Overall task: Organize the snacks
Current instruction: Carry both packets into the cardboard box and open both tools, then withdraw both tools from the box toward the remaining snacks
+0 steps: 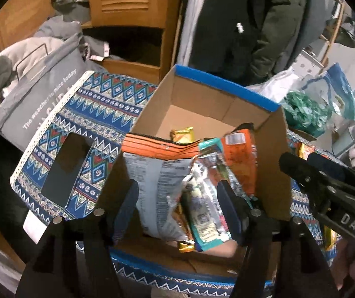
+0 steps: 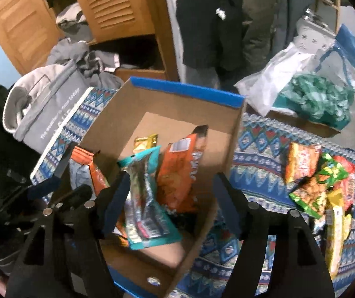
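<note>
The left gripper (image 1: 177, 203) hangs over the near end of the cardboard box (image 1: 272, 164), its jaws apart; the white-backed orange bag (image 1: 152, 181) and the teal packet (image 1: 207, 213) stand between the fingers, but neither pad presses on them. The right gripper (image 2: 171, 198) is likewise spread, one finger inside the box beside the teal packet (image 2: 142, 198), the other outside the box's right wall (image 2: 229, 154). Nothing is clamped in either.

Ahead of both tools, deeper in the box, lie an orange snack bag (image 2: 180, 173) and a small gold wrapper (image 2: 145, 144). To the right of the right gripper, on the patterned cloth (image 2: 259, 164), a loose heap of snack packets (image 2: 319, 181) waits, red, green and yellow.

Left of the left gripper a dark phone (image 1: 65, 171) lies flat on the cloth, with a grey fabric basket (image 1: 28, 94) beyond it. Past the box's far blue-edged rim stand a wooden louvred cabinet (image 1: 127, 7) and hanging dark coats (image 1: 239, 24). Far right sit white and green plastic bags (image 2: 309, 99).
</note>
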### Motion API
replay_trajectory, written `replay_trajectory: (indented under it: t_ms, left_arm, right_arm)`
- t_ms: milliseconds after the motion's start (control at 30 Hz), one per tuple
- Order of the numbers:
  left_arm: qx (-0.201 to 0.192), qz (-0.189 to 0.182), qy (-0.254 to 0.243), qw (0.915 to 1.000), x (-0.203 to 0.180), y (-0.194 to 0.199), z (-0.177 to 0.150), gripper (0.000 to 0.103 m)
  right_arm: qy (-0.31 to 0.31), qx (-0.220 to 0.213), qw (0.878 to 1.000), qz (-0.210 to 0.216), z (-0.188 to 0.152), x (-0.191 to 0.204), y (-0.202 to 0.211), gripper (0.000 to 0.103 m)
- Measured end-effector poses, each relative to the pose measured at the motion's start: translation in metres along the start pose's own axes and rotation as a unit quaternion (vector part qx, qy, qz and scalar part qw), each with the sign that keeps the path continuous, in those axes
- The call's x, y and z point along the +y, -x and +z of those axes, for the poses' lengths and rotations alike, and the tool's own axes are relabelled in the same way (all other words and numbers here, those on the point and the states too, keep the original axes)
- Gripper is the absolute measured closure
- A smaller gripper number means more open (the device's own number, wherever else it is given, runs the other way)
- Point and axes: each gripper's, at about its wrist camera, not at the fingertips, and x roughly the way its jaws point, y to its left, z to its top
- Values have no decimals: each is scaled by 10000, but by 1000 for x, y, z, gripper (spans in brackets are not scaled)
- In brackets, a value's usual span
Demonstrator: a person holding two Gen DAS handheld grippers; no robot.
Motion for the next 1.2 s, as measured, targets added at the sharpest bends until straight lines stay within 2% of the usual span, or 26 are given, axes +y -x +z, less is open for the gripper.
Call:
replay_trajectory:
  t_ms: [200, 600, 767, 1200]
  left_arm:
    - [-155, -65, -149, 9997, -12, 12, -1, 33]
    - [-179, -178, -454, 9987, -42, 20, -8, 32]
    - [-146, -214, -544, 9982, -57, 20, -13, 29]
    - [-126, -319, -1308, 9908, -118, 22, -30, 29]
  right_arm:
    - [70, -140, 9996, -242, -2, -7, 13, 32]
    - [-111, -320, 9986, -394, -12, -36, 41, 32]
    - [-242, -375, 9981, -427, -17, -51, 52, 30]
    - [-495, -426, 9960, -614, -37, -101, 69, 28]
